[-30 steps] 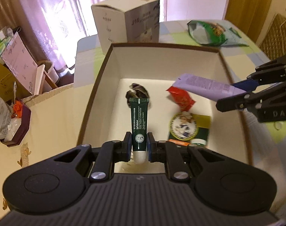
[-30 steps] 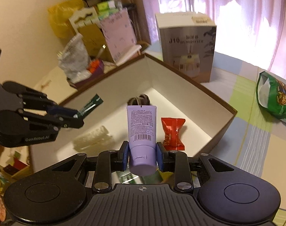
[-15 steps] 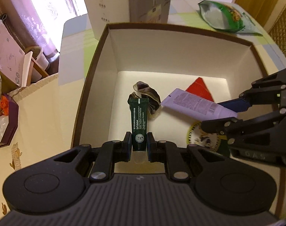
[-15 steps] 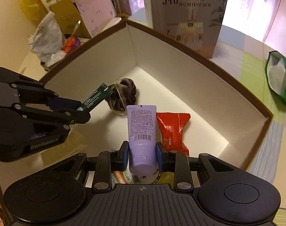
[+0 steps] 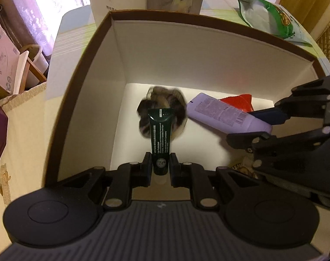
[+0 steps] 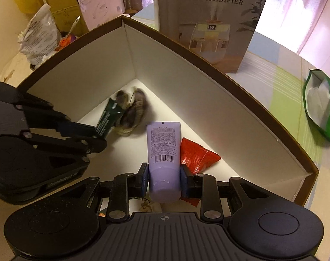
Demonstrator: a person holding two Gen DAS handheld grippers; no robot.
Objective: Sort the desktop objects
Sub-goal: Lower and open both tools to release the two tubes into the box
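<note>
Pinching a dark green tube (image 5: 160, 139), the left gripper (image 5: 161, 169) hangs inside the open box (image 5: 77, 100), tube tip over the hair scrunchie (image 5: 165, 108). Right gripper (image 6: 164, 177) clamps a purple tube (image 6: 163, 150) beside the red packet (image 6: 195, 156), also inside the box.

A dark green tube (image 5: 159, 139) and a lilac tube (image 6: 163, 152) with a barcode both hang cap-up, crimped ends pointing down inside the white-lined, brown-rimmed box (image 5: 186, 50), above a blurred furry scrunchie (image 5: 165, 111) and a red sachet (image 6: 195, 155) on its floor
</note>
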